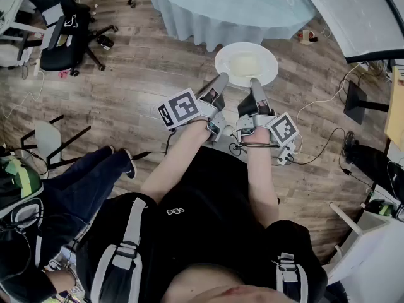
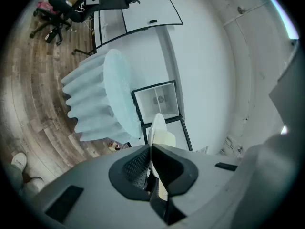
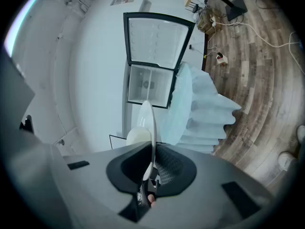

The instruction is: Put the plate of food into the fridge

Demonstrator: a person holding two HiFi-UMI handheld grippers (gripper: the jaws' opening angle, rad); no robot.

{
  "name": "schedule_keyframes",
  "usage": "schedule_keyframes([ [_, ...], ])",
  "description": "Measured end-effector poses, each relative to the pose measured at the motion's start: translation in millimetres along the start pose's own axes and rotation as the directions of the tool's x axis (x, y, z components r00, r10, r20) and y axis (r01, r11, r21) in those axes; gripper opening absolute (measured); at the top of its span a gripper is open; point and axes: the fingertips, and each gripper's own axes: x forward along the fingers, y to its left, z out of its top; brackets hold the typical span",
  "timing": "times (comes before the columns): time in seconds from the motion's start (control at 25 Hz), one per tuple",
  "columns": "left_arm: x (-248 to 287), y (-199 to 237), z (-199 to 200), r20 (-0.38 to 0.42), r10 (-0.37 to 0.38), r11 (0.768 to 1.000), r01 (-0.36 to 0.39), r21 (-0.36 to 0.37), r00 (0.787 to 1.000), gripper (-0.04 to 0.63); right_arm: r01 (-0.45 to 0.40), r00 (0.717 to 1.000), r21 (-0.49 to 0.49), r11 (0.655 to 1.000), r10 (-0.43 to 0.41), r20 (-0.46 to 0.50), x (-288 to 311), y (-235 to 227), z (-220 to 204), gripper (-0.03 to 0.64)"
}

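Observation:
In the head view a white plate (image 1: 246, 65) carrying pale food (image 1: 243, 63) is held level above the wood floor. My left gripper (image 1: 220, 81) is shut on its near left rim, and my right gripper (image 1: 255, 84) is shut on its near right rim. The left gripper view shows the plate (image 2: 156, 127) edge-on between the left gripper's (image 2: 151, 152) closed jaws, with the food (image 2: 167, 139) beside it. The right gripper view has the plate (image 3: 148, 125) pinched the same way in the right gripper (image 3: 151, 152). Beyond stands the fridge (image 3: 148, 86), its door (image 3: 157, 42) swung open.
A round table with a pale blue cloth (image 1: 233, 8) stands just past the plate, next to the fridge (image 2: 157, 99). A black office chair (image 1: 63, 36) is at the far left, and a seated person's legs (image 1: 69, 188) are at the near left. Cables and a stand (image 1: 360, 100) lie on the right.

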Motion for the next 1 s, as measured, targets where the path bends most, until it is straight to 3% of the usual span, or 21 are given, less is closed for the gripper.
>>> schedule_keyframes([
  [0.16, -8, -10, -2, 0.012, -0.007, 1.0, 0.008, -0.017, 1.0, 0.021, 0.002, 1.0, -0.037, 0.999, -0.003, -0.002, -7, 13, -2, 0.026],
  [0.56, -4, -9, -7, -0.001, -0.024, 0.999, 0.024, -0.047, 1.0, 0.018, 0.016, 0.999, -0.007, 1.0, -0.016, 0.028, -12, 9, 2, 0.036],
  [1.0, 1, -22, 1, -0.009, -0.087, 0.994, 0.086, -0.061, 0.996, 0.018, -0.021, 0.998, -0.042, 0.999, 0.023, 0.058, -10, 28, 6, 0.04],
])
